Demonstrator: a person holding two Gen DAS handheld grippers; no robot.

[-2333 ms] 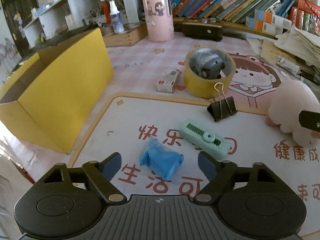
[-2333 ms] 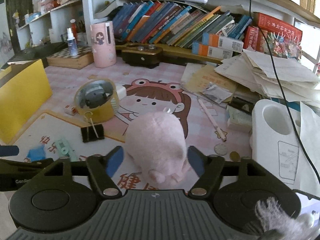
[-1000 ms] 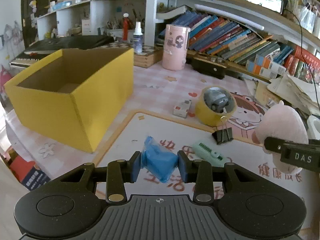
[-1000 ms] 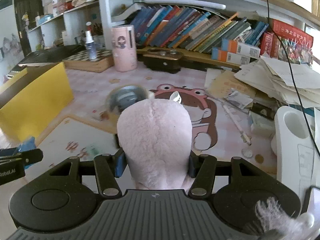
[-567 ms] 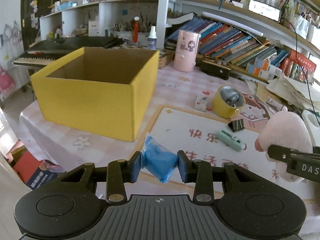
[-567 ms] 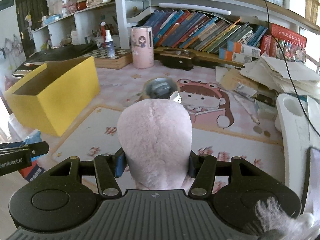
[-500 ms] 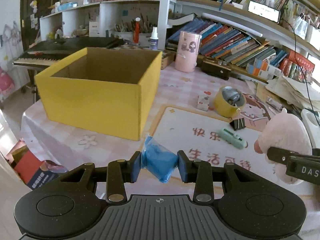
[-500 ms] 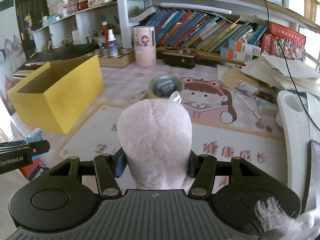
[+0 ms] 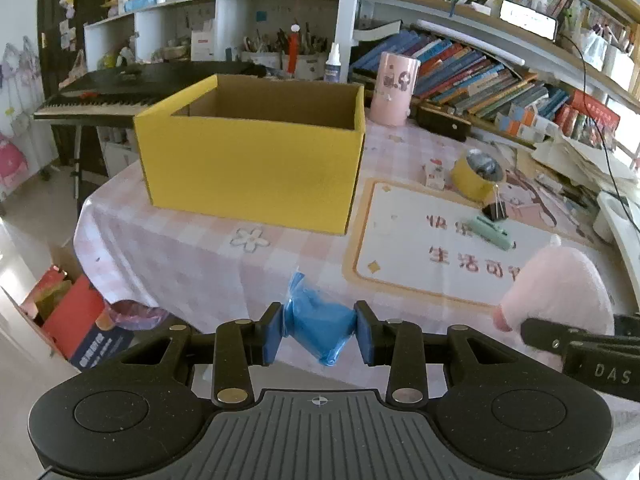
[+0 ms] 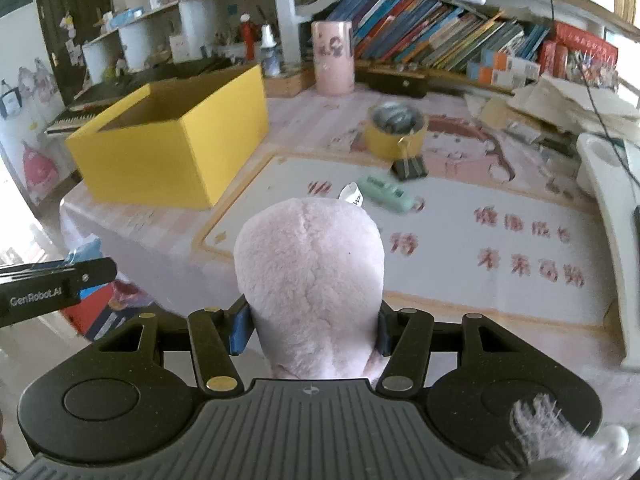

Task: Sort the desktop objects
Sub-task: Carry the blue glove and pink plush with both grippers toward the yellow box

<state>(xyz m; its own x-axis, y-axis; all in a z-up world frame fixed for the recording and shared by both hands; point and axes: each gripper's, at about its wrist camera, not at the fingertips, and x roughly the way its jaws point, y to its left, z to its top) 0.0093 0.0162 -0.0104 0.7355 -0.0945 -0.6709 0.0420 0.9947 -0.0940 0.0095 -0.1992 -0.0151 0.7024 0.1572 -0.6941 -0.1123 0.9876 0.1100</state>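
1. Since the earlier frames, both grippers have lifted their loads off the printed mat and pulled back past the near table edge, so the yellow box [image 9: 256, 160] now stands ahead of me with its open top in view.
2. My left gripper [image 9: 320, 334] is clamped on a crumpled blue bag [image 9: 318, 326], pinched between both pads and held in the air over the table's edge.
3. My right gripper [image 10: 312, 330] is clamped on a pink plush toy [image 10: 310, 280], which fills the middle of the right wrist view.
4. On the table, well apart from the box, lie a yellow tape roll [image 9: 478, 174], a black binder clip [image 9: 494, 210] and a mint green stapler [image 9: 492, 234].
5. I judge this to be the carrying step: two items are picked and none dropped yet.
6. Next I would need to bring each gripper over the box's open top and part its jaws, one at a time, clearing the near wall.
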